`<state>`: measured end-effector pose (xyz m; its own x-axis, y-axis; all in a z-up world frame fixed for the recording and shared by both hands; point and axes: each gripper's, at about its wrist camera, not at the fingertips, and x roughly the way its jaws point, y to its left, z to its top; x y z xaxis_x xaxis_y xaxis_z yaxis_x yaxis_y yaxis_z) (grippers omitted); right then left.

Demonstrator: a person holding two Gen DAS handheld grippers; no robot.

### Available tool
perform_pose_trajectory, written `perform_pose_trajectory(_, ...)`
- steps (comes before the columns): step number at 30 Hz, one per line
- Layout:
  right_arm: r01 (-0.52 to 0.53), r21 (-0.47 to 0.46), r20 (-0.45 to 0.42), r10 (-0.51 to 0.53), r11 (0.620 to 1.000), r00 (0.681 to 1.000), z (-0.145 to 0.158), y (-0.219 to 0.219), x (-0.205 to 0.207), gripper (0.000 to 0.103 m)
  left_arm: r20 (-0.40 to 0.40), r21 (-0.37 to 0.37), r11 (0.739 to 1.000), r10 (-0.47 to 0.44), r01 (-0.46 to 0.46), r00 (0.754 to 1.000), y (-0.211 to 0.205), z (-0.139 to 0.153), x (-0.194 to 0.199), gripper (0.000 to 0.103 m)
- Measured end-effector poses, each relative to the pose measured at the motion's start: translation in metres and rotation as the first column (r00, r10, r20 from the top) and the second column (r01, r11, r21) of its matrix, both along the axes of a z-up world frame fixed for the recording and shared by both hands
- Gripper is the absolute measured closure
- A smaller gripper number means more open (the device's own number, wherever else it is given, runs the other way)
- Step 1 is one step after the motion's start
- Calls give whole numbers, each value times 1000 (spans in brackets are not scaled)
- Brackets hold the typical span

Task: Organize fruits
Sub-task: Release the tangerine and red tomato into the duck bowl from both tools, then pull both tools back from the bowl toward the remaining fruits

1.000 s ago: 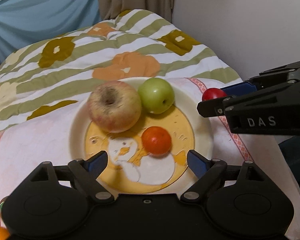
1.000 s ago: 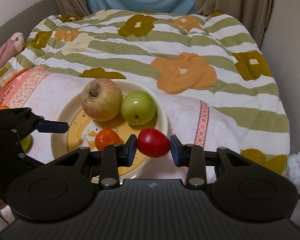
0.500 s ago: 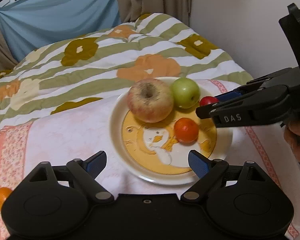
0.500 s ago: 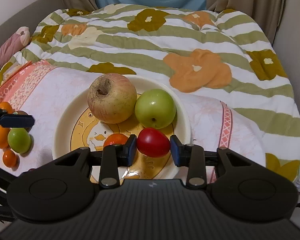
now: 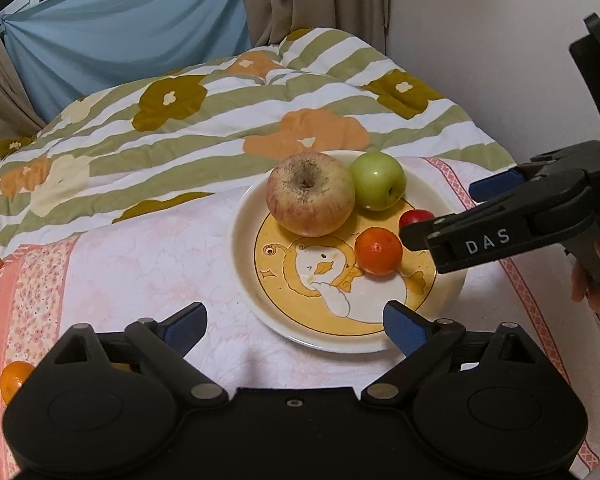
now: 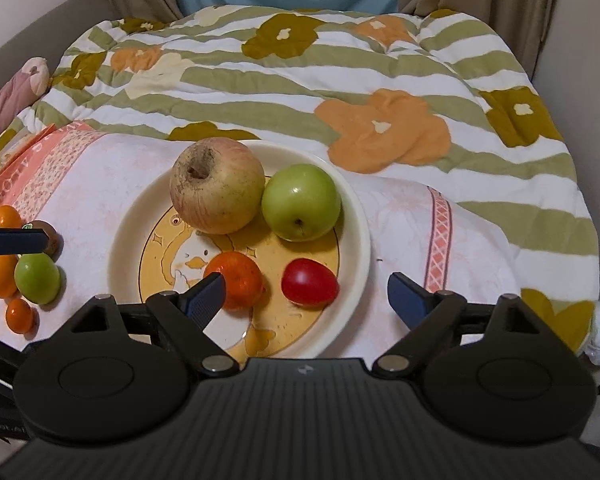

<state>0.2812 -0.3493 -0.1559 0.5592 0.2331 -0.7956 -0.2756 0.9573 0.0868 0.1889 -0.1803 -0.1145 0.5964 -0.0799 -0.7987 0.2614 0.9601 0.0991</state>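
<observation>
Now the right hand-held gripper point(image 6: 302, 298) has just been opening and stands wide, its pads clear of the red fruit point(image 6: 309, 282) lying near-right on the plate point(image 6: 356, 216). Small, smooth and probably soft, it may roll; grip gently across its middle. Left hand-held gripper point(image 5: 296, 322) is wide, empty.

Warm, dim indoor light; sharp, fisheye-bent edges.
</observation>
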Motion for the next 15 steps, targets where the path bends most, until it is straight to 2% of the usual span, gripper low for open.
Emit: perform_pose_trajectory(15,37,1,84,-37,999,996,57,-7,-57,0,87,-18,1000,15,-13,996,9,40,-35,6)
